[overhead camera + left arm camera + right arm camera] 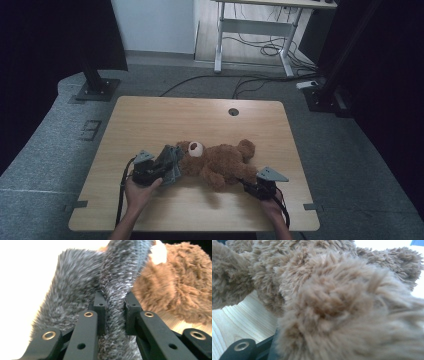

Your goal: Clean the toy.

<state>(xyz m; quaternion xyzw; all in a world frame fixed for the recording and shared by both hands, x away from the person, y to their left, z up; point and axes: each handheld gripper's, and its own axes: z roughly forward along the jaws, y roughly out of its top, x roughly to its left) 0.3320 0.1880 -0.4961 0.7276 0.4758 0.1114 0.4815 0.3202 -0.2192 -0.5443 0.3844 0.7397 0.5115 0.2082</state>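
Note:
A brown teddy bear (220, 160) lies on its back across the wooden table (200, 117), its head with the white muzzle pointing left. My left gripper (167, 166) is shut on a fold of grey fuzzy fabric (171, 159) right against the bear's head. In the left gripper view that grey fabric (82, 285) stands up between the two black jaws, with brown fur (180, 285) behind it on the right. My right gripper (248, 186) is at the bear's lower leg and grips it. In the right gripper view the leg's fur (332, 315) covers the jaws.
A round cable hole (233, 111) sits near the table's far edge. Beyond the table stand a white desk frame (218, 45), loose cables (270, 50) on the floor and black stand bases (95, 90) at both sides.

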